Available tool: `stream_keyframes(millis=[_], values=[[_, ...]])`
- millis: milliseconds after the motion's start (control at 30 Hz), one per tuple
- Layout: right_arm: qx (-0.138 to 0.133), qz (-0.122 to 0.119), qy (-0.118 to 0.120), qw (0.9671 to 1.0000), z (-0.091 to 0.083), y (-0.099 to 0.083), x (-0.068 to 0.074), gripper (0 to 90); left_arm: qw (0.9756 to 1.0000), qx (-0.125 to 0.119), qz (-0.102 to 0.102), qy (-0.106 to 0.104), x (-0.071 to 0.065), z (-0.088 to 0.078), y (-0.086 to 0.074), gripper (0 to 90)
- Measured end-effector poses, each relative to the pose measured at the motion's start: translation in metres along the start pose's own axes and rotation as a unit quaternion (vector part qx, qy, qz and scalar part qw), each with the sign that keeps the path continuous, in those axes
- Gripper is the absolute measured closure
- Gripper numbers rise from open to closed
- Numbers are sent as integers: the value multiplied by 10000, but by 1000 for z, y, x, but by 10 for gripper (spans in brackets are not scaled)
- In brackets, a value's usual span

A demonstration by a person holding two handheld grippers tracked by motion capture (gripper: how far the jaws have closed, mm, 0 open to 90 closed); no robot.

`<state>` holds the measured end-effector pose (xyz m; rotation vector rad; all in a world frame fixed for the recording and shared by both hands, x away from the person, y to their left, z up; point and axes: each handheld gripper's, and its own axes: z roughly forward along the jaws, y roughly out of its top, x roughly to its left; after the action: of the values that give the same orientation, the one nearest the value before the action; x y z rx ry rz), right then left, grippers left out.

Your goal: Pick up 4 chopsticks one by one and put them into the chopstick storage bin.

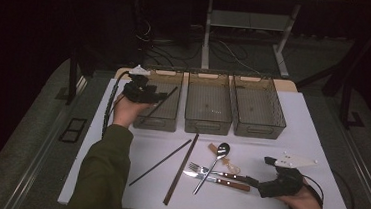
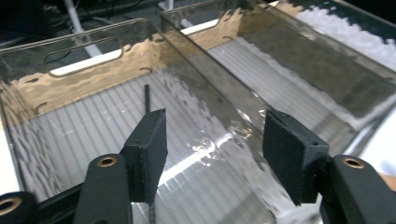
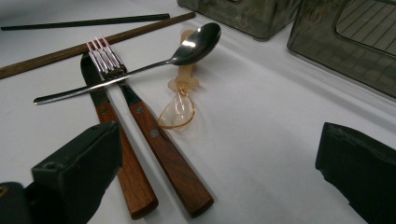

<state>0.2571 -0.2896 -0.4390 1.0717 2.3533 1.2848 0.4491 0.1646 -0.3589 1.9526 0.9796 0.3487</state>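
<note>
Left gripper view shows the left gripper [image 2: 212, 149] with jaws apart over a chopstick [image 2: 148, 99] in the left bin [image 2: 84, 51], while right gripper view shows the right gripper [image 3: 219, 172] spread wide near a fork [image 3: 140, 116].

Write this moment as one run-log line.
left claw: open over left clear plastic bin, thin black chopstick inside | right claw: open

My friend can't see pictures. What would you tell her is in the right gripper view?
A metal spoon lies across a fork and a knife, both with wooden handles, on a white table. A small clear plastic spoon sits beside them, and the open right tool has its black jaws at the bottom corners.
</note>
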Motion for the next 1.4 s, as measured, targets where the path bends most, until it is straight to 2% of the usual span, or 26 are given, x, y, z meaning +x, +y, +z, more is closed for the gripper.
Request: stream_keyframes(millis=[100,333,400,533,633,833,1100,1400], values=[[4,0,-2,10000,0,0,0,8,9999,-8,118,-64,-6,-6,-3,376],[15,11,-23,10000,0,0,0,8,9995,-54,246,-205,-23,-20,-12,341],[12,9,-30,10000,0,0,0,8,9993,-60,313,-194,-28,-24,-15,325],[16,4,-38,10000,0,0,0,8,9990,-116,316,-280,-37,-32,-22,313],[22,-4,-44,10000,1,0,0,8,9990,-47,339,-285,-43,-36,-27,307],[20,5,-58,10000,0,0,0,8,9988,31,414,-273,-54,-40,-38,272],[23,4,-59,10000,1,0,-1,8,9983,7,405,-412,-70,-44,-62,260],[25,4,-69,10000,1,0,-1,8,9974,42,522,-497,-87,-42,-85,259]])
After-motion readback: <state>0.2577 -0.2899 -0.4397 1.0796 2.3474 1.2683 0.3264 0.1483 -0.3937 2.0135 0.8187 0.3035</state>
